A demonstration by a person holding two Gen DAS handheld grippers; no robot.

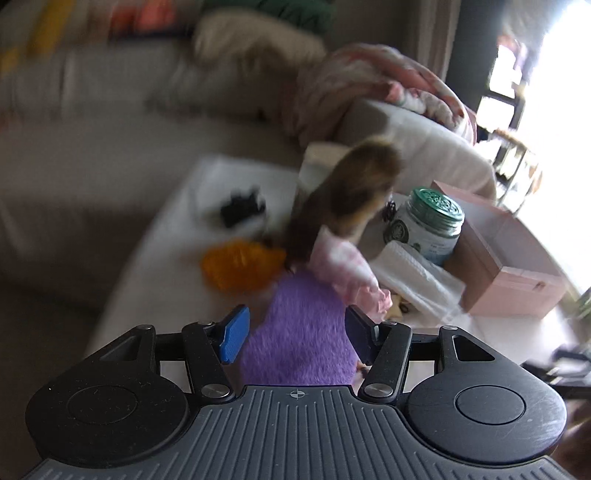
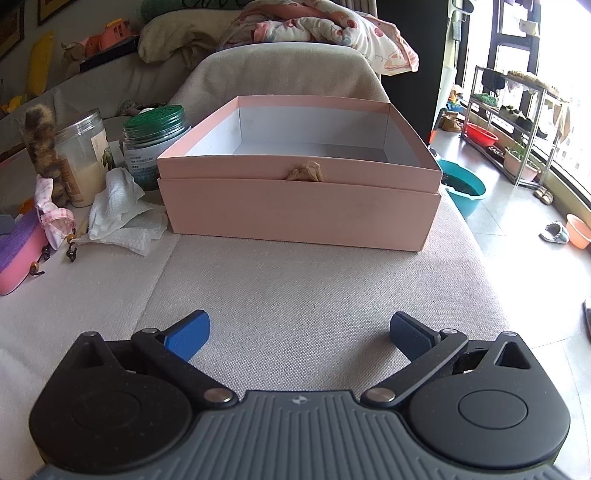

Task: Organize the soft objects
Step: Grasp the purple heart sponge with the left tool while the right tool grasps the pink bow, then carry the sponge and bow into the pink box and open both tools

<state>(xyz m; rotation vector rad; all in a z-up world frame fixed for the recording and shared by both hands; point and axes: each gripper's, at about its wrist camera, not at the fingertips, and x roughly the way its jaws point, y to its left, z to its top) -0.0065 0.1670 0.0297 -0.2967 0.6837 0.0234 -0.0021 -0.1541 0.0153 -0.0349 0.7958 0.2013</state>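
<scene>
Two claws gape: left point(image 1: 295, 334) around purple sponge point(image 1: 301, 328) (blurred), right point(image 2: 300, 334) empty.

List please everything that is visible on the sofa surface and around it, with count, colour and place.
box: 1, pink, open, centre of the beige surface, nothing visible inside
purple pad: 1, purple fuzzy top over pink, between the left gripper's fingers
doll: 1, brown hair, pink checked dress, beyond the pad
jar with green lid: 1, left of the box
clear jar: 1, pale contents, left of the green-lid jar
tissue: 1, white, crumpled, in front of the jars
orange item: 1, blurred, left of the doll
blanket: 1, pink patterned, on the backrest
basins: teal, red and orange, on the floor
left gripper: around the pad, contact unclear
right gripper: open, holding nothing
</scene>
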